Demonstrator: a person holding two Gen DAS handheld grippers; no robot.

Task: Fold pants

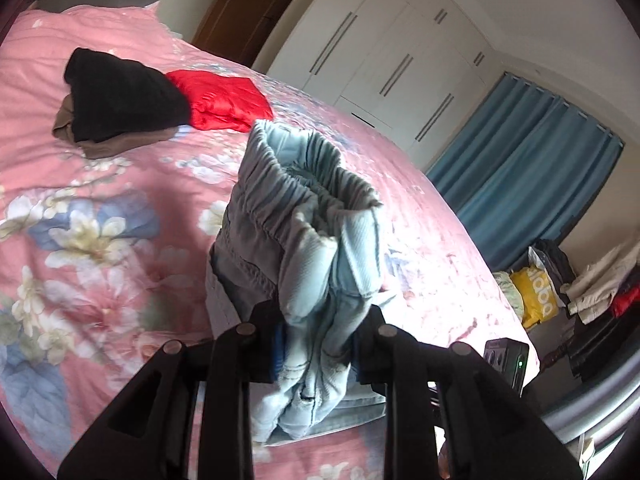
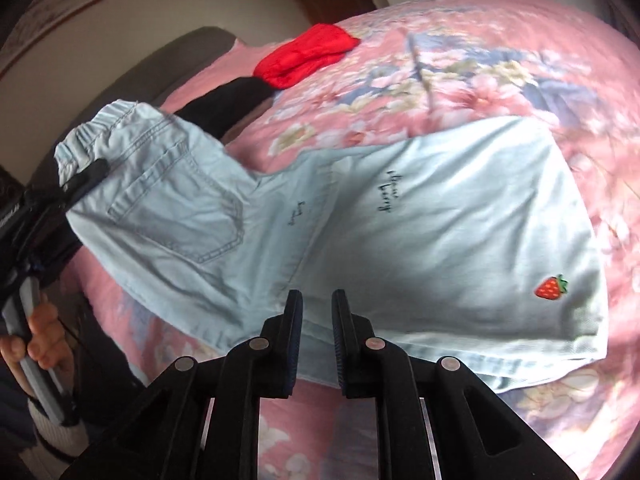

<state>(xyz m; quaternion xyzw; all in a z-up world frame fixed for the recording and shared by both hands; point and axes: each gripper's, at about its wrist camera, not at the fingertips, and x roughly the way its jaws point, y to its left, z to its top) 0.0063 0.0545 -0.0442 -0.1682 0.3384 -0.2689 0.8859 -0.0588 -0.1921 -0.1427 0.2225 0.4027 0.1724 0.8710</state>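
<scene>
Now, left claw [image 1: 320, 332] clamping pants [image 2: 400, 240] waistband, right claw [image 2: 316, 312] empty, parted

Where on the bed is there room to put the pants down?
The flowered bedspread lies bare between the dark folded pile and the left tool, which clamps the light blue pants at the waistband. More bare bedspread lies beyond the pant legs, right of the red garment. It is crowded near the headboard, where the black, brown and red clothes lie.
</scene>
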